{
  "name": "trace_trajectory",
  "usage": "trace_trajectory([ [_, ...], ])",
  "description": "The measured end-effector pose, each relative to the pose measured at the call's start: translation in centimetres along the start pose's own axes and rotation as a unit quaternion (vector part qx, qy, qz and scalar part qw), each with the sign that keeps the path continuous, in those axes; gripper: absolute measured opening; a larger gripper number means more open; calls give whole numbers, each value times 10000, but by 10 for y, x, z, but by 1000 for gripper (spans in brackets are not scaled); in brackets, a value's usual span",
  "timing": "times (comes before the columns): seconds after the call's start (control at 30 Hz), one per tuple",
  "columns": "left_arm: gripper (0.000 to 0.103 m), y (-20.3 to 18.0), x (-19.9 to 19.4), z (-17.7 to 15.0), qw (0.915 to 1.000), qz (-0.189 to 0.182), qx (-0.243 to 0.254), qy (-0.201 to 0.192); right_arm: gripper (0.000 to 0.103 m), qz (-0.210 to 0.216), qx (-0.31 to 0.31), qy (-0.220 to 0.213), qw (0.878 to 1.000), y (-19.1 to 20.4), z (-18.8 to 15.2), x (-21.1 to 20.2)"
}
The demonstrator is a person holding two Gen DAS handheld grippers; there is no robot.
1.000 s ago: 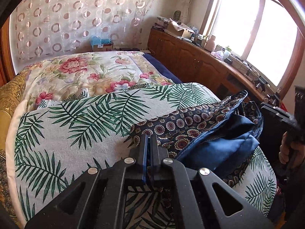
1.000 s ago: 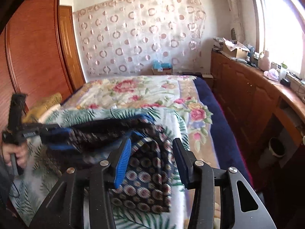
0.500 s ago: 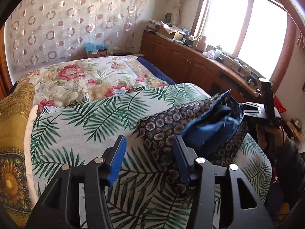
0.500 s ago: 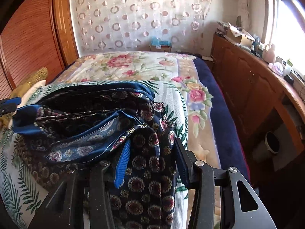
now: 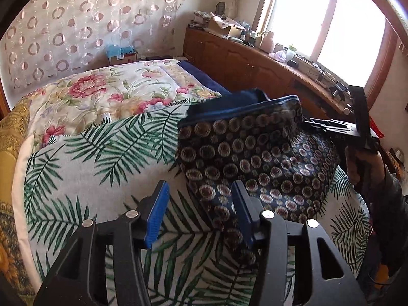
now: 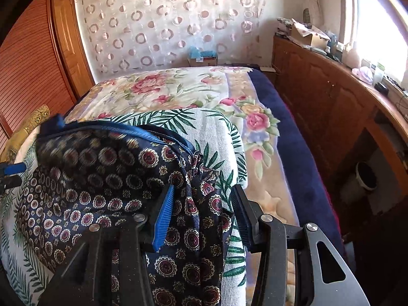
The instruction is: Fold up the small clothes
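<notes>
A dark navy garment (image 5: 255,153) printed with round medallions and edged in blue lies on a palm-leaf cloth (image 5: 102,165). Its far blue edge is raised and blurred. My left gripper (image 5: 199,186) stands open over the leaf cloth, and the garment's near corner lies by its right finger. My right gripper (image 6: 202,188) is open, with the garment (image 6: 102,173) draped between its fingers and a gap at the right pad. From the left wrist, the right gripper (image 5: 316,125) sits at the garment's far right end, held by a hand. The left gripper (image 6: 10,173) shows at the left edge of the right wrist view.
The leaf cloth covers the near end of a bed with a floral bedspread (image 5: 102,94). A yellow pillow (image 5: 10,132) lies at the left. A long wooden cabinet (image 6: 318,97) with clutter runs under the window on the right. A wardrobe (image 6: 30,63) stands left, a bin (image 6: 364,181) on the floor.
My left gripper opened, let go of the garment and drew back from it. The garment's gaping blue inside has closed over, patterned side up. The right gripper moved further over the garment.
</notes>
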State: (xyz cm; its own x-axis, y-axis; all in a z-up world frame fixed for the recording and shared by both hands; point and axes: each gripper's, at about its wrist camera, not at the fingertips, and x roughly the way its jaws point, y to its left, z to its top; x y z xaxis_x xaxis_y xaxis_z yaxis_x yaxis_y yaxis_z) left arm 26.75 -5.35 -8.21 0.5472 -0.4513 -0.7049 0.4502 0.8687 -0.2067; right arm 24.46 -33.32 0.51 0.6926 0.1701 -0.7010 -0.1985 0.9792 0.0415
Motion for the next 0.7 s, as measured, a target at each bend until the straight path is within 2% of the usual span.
trace_trajectory([
  [0.23,52,16,35,23,9988,110,-360,300,47,287,70,33,9996,-4,-5,5],
  [0.33,52,21,48,26,9981,21,-477,392,47,315,41,103,9994,-4,-6,10],
  [0.7,52,14,60,26,9986,154,-225,445,47,496,17,259,9984,-7,-2,20],
])
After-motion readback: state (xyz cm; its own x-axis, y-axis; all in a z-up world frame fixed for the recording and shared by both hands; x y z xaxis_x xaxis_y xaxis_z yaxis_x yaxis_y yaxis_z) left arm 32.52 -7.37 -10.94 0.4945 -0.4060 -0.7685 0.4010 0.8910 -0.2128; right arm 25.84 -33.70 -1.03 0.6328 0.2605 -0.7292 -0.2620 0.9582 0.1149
